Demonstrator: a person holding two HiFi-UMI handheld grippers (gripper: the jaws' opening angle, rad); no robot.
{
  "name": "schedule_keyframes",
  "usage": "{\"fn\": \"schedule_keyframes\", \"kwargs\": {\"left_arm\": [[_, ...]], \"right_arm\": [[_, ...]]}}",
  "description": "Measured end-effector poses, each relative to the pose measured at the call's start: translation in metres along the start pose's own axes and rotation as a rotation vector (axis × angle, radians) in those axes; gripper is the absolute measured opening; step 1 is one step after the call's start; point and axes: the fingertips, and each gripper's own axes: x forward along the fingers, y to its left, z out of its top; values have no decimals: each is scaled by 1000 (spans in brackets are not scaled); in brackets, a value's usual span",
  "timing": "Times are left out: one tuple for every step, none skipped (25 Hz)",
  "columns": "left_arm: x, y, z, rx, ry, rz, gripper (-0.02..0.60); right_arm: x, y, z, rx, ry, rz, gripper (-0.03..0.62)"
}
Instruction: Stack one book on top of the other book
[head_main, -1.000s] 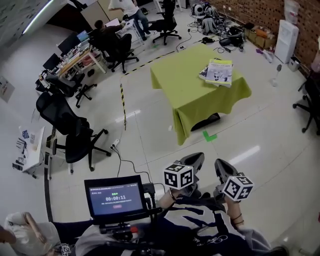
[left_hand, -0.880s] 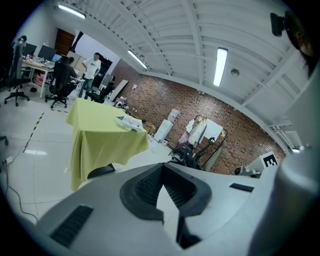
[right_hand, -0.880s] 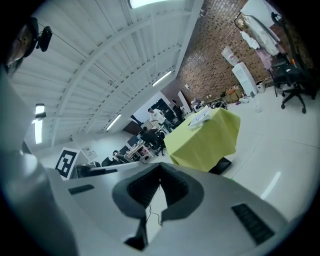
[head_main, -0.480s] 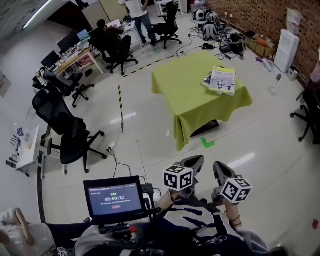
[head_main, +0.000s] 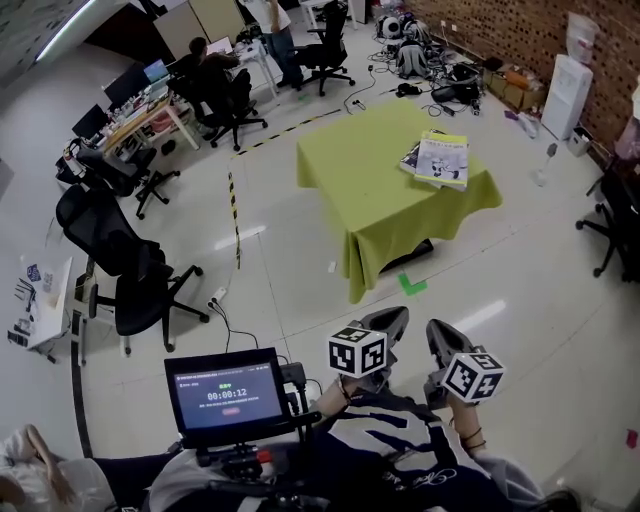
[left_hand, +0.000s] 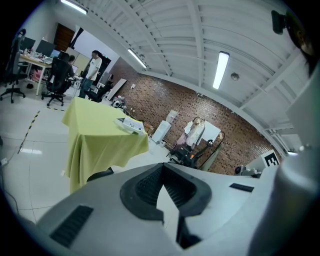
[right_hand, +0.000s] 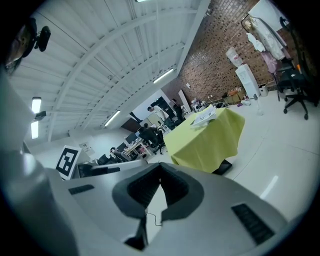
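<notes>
Two books lie on the green-clothed table (head_main: 370, 190) far ahead. A white and yellow book (head_main: 443, 158) rests on a darker one (head_main: 409, 156), whose edge shows at its left. My left gripper (head_main: 392, 320) and right gripper (head_main: 441, 332) hang close to my body, well short of the table, both shut and empty. In the left gripper view the gripper (left_hand: 161, 169) points toward the table with the books (left_hand: 130, 125) small in the distance. The right gripper view shows its gripper (right_hand: 160, 176) with jaws together and the books (right_hand: 205, 117) far off.
Black office chairs (head_main: 130, 270) stand at the left, another chair (head_main: 615, 215) at the right. Yellow-black tape (head_main: 233, 215) and a green mark (head_main: 411, 285) lie on the floor before the table. A screen (head_main: 225, 395) is mounted at my chest. People sit at desks (head_main: 215, 70) behind.
The whole view has slid a little as I move over the floor toward the table. Both grippers stay shut and keep their place before my body.
</notes>
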Motion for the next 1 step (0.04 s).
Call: {"fn": "schedule_keyframes", "kwargs": {"left_arm": [[2,1,1,-1,-1,-2,5]], "right_arm": [[1,-1,0,-1,0,-2,-3]]}}
